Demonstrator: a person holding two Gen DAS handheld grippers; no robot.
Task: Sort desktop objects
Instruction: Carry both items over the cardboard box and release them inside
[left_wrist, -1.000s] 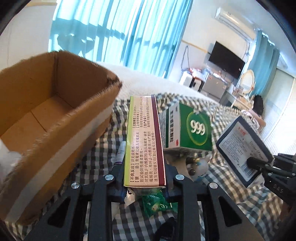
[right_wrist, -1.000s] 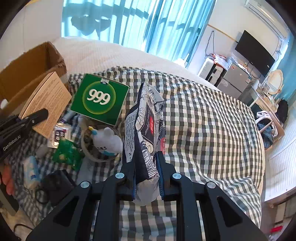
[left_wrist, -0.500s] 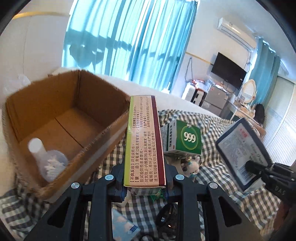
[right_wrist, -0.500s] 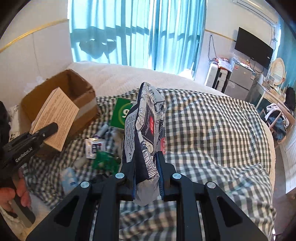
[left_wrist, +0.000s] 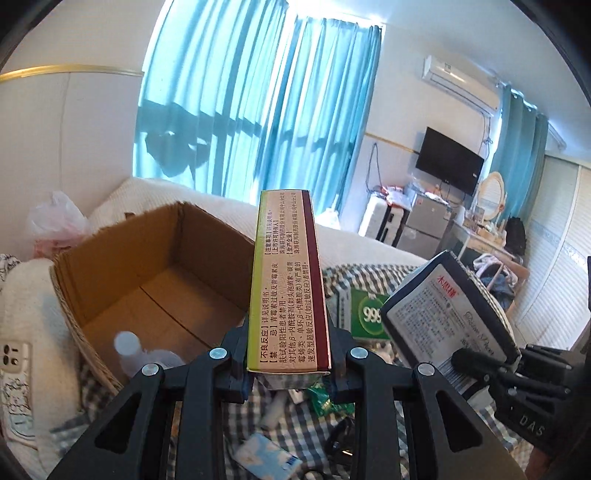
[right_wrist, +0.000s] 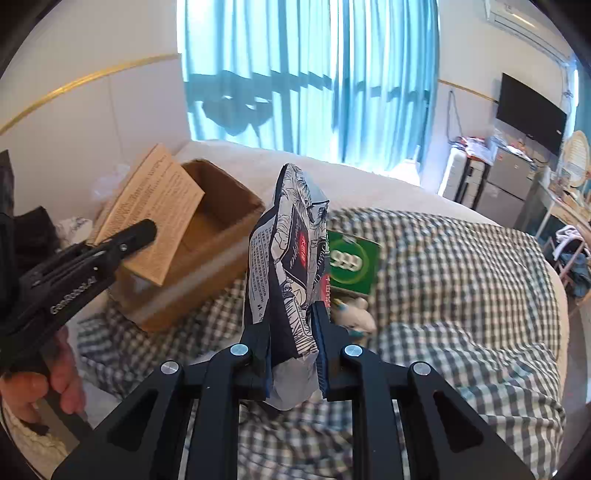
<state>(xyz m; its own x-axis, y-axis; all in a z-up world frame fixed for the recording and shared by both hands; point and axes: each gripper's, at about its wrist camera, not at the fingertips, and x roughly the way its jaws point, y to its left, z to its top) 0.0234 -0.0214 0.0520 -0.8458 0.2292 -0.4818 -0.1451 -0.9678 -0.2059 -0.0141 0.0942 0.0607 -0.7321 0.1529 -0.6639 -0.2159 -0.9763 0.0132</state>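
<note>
Tongs on the left (left_wrist: 288, 354) are clamped on a long medicine box (left_wrist: 288, 288) with a green edge and maroon stripe, which is held raised beside the open cardboard box (left_wrist: 155, 273); seen from the right wrist, its printed side (right_wrist: 159, 214) overlaps the near corner of that box (right_wrist: 221, 236). A small clear bottle (left_wrist: 127, 347) is seen lying on the carton's floor. The right tongs (right_wrist: 291, 347) are closed on a black-and-white patterned pouch (right_wrist: 291, 258), held upright above the checked bedspread (right_wrist: 461, 280); from the left wrist its labelled back (left_wrist: 443, 317) is visible. A green box marked 999 (right_wrist: 351, 262) lies on the bedspread between the two held items, with a small white figurine (right_wrist: 356, 315) just below it. A hand (right_wrist: 40, 384) is wrapped around the left handle. Small packets (left_wrist: 266, 454) are scattered on the bedspread beneath the left tongs.
</note>
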